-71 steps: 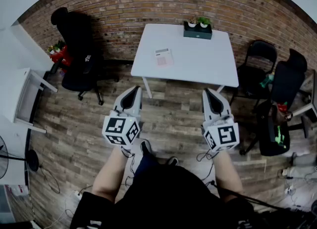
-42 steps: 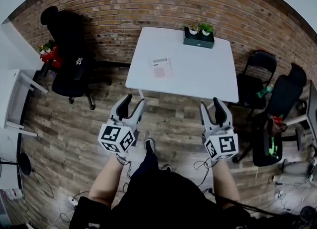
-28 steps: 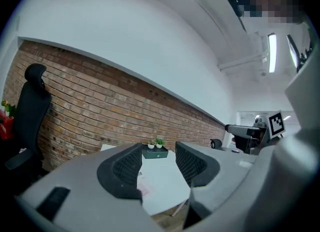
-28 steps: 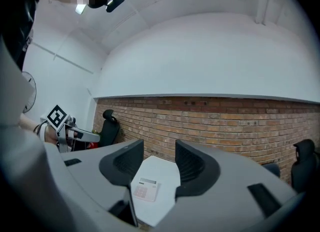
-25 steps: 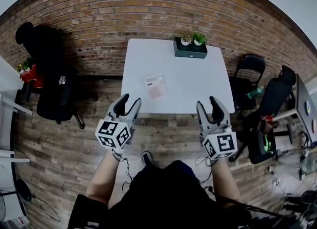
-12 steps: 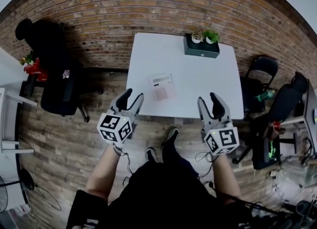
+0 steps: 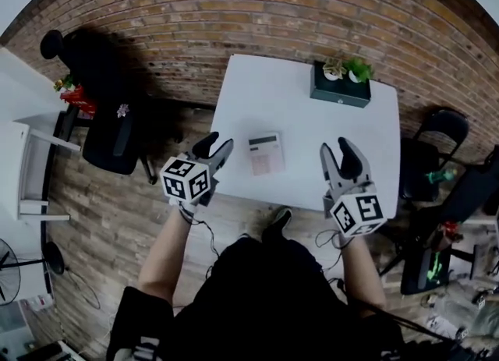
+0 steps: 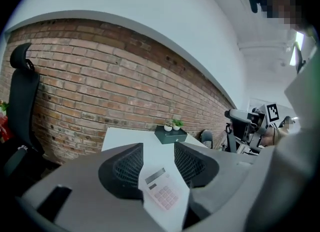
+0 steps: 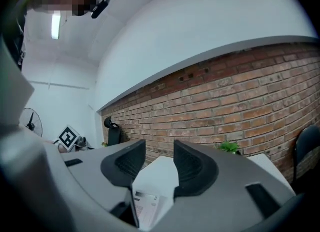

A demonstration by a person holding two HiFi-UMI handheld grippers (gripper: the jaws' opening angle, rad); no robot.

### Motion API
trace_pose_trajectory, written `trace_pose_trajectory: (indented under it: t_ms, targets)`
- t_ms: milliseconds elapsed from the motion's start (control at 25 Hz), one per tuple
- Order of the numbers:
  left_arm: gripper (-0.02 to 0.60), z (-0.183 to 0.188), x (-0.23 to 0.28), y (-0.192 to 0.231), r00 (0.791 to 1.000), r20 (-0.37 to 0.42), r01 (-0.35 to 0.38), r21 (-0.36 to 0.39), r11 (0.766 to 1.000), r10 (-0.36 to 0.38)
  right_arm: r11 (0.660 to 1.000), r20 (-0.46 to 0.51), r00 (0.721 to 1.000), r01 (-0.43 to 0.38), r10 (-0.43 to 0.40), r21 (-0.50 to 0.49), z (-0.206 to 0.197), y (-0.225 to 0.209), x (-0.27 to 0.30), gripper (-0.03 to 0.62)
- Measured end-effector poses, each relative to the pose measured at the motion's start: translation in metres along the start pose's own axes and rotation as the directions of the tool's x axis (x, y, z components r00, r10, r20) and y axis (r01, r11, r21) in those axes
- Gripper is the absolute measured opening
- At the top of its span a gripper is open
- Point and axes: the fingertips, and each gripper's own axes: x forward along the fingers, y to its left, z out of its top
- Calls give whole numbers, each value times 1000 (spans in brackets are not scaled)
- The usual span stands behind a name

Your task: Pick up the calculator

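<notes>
A white calculator [image 7: 266,153] with pink keys lies flat on the white table [image 7: 312,110], near its front left part. My left gripper [image 7: 214,147] hovers at the table's front left edge, just left of the calculator. Its jaws are closing with nothing between them. In the left gripper view the calculator [image 8: 162,192] shows on the table beyond the gap of the left gripper [image 8: 157,158]. My right gripper [image 7: 340,153] hangs over the front right of the table, its jaws also closing on nothing. The right gripper view shows the calculator [image 9: 145,207] low and left of the right gripper [image 9: 159,160].
A dark planter box [image 7: 341,88] with two small plants stands at the table's far right. A black office chair [image 7: 109,122] is left of the table, a folding chair [image 7: 440,129] to its right. A brick wall [image 7: 234,16] runs behind it.
The person has walked up to the table. Both grippers have come forward and down, from over the floor to over the table's front edge, on either side of the calculator.
</notes>
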Motion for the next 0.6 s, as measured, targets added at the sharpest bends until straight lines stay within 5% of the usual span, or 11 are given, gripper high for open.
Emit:
trace_pose_trajectory:
  t_ms: [240,400,600]
  targets:
    - [192,-32,60,7,988,-147,45,-7,999,-45,999,-35,999,-16,17,52,-18,-39,24,163]
    - [192,-72,94,26,952,-299,74,3,997,-70,998,-70,998,2,3,68,-28,-52,35,155]
    - [193,-114,131,50,906,-397,125,-86,988,-149,994,-105,993,65,-56,87,-38,-62,44,153]
